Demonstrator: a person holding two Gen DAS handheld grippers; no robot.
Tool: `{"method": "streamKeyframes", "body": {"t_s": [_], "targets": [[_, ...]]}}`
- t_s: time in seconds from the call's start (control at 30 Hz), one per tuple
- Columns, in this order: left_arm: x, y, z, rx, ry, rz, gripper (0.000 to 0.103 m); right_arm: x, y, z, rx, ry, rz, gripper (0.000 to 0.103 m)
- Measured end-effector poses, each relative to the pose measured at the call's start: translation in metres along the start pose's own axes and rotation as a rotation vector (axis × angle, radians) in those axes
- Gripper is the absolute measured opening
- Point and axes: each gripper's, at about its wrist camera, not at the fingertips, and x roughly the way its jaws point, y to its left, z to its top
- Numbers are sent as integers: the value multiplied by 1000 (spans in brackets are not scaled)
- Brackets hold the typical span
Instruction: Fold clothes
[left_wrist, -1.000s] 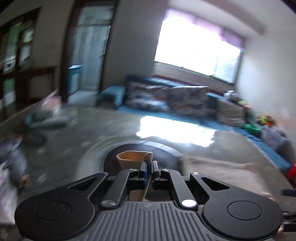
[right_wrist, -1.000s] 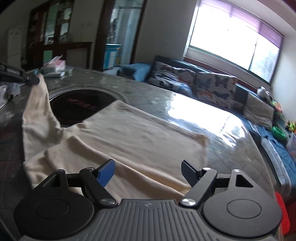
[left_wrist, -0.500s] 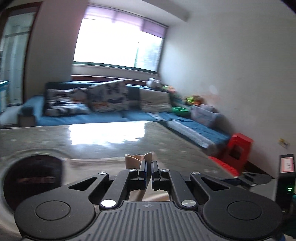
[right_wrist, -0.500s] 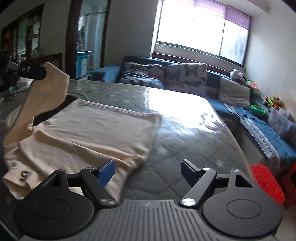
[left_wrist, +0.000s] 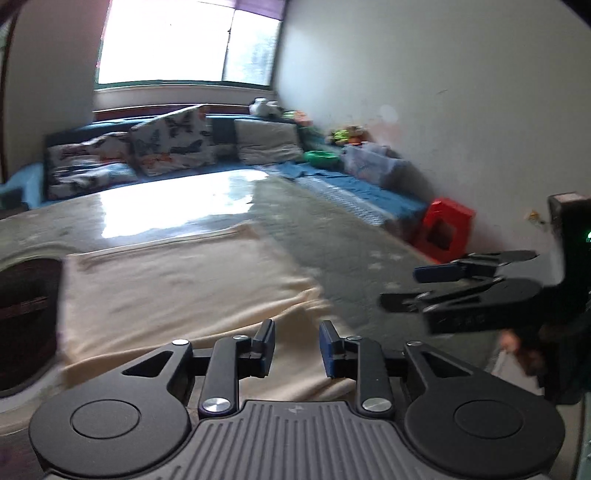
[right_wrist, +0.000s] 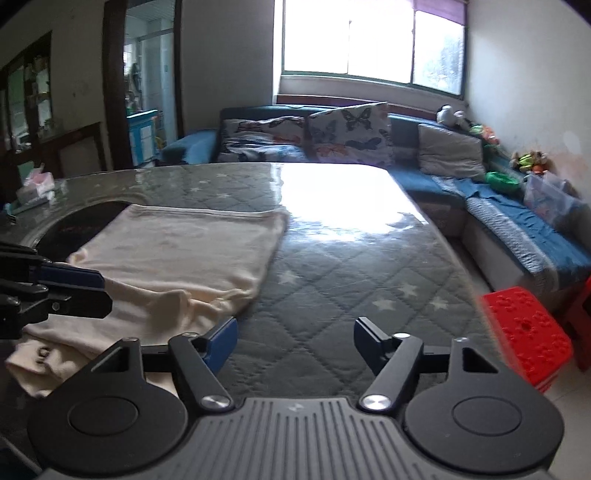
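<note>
A cream garment (left_wrist: 173, 291) lies spread on the grey quilted table (left_wrist: 354, 266), a sleeve folded across its near edge. My left gripper (left_wrist: 296, 349) is open and empty just above that near edge. My right gripper (right_wrist: 295, 343) is open and empty, over the bare quilt to the right of the garment (right_wrist: 177, 254). The right gripper shows in the left wrist view (left_wrist: 413, 288) at the right. The left gripper shows in the right wrist view (right_wrist: 99, 291) at the left, over the garment.
A dark round inset (left_wrist: 22, 314) lies in the table under the garment's left part. A blue sofa with cushions (right_wrist: 332, 136) stands behind the table. A red stool (right_wrist: 524, 332) stands by the table's right side. A tissue box (right_wrist: 35, 184) sits at the far left.
My left gripper swung right with the sleeve, laid it across the garment and opened, letting it go. My right gripper stayed open and shifted to the right of the garment.
</note>
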Motion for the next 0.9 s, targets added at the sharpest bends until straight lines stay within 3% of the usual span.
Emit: {"method": "streamKeyframes", "body": {"t_s": [0.2, 0.37, 0.53, 0.73, 0.9], "targets": [[-29, 53, -24, -58, 37, 147, 29, 16, 26, 7, -26, 37, 115, 53], [-41, 77, -41, -94, 61, 200, 29, 34, 47, 12, -58, 68, 166, 34], [-45, 88, -47, -89, 70, 200, 29, 48, 59, 12, -75, 102, 173, 27], [-43, 92, -52, -76, 86, 194, 31, 46, 61, 14, -77, 97, 144, 1], [-42, 97, -51, -53, 96, 176, 31, 36, 58, 18, -45, 97, 97, 0]]}}
